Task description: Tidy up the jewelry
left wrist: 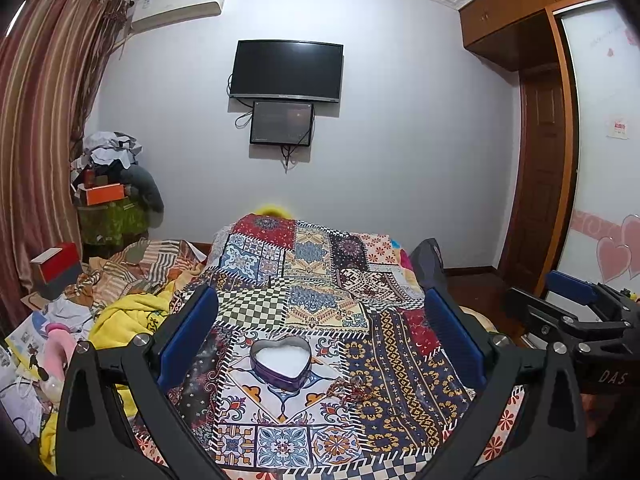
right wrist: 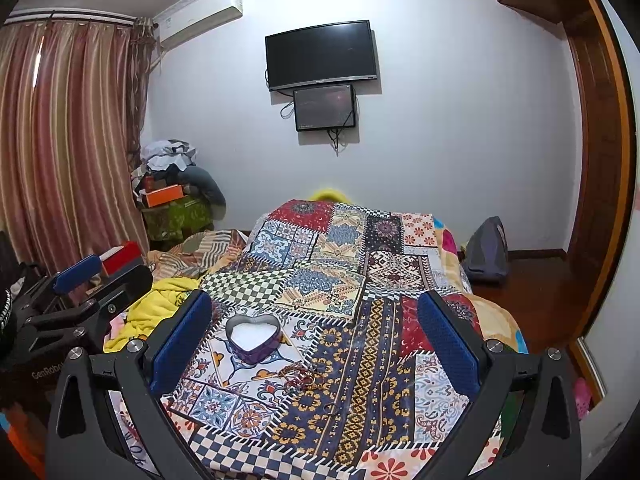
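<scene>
A purple heart-shaped box [left wrist: 281, 365] with a white lining sits open on the patchwork cloth [left wrist: 304, 280]; it also shows in the right wrist view [right wrist: 253, 338]. A tangle of bracelets [left wrist: 349, 391] lies just right of the box, seen again in the right wrist view [right wrist: 301, 377]. A small ring [left wrist: 394, 411] lies nearer, also in the right wrist view [right wrist: 330, 409]. My left gripper [left wrist: 320, 340] is open and empty above the cloth, the box between its fingers' lines. My right gripper [right wrist: 314, 340] is open and empty, right of the left one.
The cloth covers a raised surface on a bed. Yellow blanket [left wrist: 124, 316], papers and boxes clutter the left. A dark bag [right wrist: 486, 250] stands on the floor at right. Wardrobe and door [left wrist: 540, 168] at far right; a TV [left wrist: 287, 70] hangs on the far wall.
</scene>
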`<state>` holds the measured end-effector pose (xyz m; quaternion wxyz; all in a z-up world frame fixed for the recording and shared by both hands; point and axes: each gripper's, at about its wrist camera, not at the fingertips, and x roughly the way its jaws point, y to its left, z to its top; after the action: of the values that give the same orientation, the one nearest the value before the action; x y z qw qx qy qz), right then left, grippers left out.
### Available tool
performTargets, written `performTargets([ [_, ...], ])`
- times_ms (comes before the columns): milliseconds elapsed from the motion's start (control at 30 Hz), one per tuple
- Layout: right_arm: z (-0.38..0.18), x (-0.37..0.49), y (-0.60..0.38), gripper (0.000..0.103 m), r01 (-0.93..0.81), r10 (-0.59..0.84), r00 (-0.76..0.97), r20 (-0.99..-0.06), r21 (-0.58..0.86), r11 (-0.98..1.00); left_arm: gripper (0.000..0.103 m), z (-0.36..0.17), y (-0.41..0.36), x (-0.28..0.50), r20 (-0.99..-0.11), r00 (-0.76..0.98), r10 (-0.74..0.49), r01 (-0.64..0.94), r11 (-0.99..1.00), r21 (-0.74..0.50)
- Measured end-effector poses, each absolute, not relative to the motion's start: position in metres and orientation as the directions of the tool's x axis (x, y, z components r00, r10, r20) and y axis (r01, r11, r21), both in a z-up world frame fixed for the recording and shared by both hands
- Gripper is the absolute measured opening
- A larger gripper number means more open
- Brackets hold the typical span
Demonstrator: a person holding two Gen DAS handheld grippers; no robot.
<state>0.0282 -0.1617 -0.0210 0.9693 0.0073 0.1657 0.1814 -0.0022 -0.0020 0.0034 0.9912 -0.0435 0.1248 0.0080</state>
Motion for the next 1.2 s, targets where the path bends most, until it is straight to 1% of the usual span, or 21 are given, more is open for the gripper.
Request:
performTargets([
  [300, -0.026, 0.040, -0.162, 0.102, -0.343, 0.350, 0.871, -0.345, 0.083, 0.936, 0.103, 0.000, 0.003, 0.007, -0.261, 0.965, 0.007, -0.032, 0.995, -0.090],
  [467, -0.037, 0.055, -0.161, 0.102, -0.335, 0.337, 0.859, -0.385, 0.075, 0.939, 0.103, -0.007, 0.008, 0.018, -0.285, 0.958, 0.012, -0.040, 0.995, -0.092],
  [567, -0.051, 0.069, -0.161, 0.102, -0.321, 0.314, 0.849, -0.425, 0.056, 0.945, 0.103, -0.013, 0.011, 0.027, -0.309, 0.951, 0.016, -0.047, 0.994, -0.094],
  [667, -0.063, 0.081, -0.164, 0.102, -0.308, 0.291, 0.838, -0.462, 0.041, 0.951, 0.103, -0.023, 0.013, 0.040, -0.344, 0.939, 0.019, -0.056, 0.994, -0.098],
  [800, -0.088, 0.101, -0.169, 0.102, -0.292, 0.264, 0.804, -0.533, 0.032, 0.956, 0.103, -0.041, 0.018, 0.060, -0.407, 0.912, 0.043, -0.089, 0.991, -0.096],
  [1033, -0.122, 0.121, -0.178, 0.101, -0.291, 0.257, 0.726, -0.638, 0.053, 0.955, 0.103, -0.083, 0.029, 0.096, -0.544, 0.838, 0.043, -0.121, 0.987, -0.110],
  [1133, -0.137, 0.127, -0.179, 0.095, -0.309, 0.279, 0.672, -0.686, 0.083, 0.948, 0.099, -0.103, 0.034, 0.108, -0.598, 0.801, 0.040, -0.137, 0.984, -0.116],
  [1200, -0.150, 0.132, -0.179, 0.088, -0.321, 0.293, 0.633, -0.717, 0.102, 0.942, 0.096, -0.116, 0.034, 0.115, -0.634, 0.772, 0.038, -0.139, 0.984, -0.110],
])
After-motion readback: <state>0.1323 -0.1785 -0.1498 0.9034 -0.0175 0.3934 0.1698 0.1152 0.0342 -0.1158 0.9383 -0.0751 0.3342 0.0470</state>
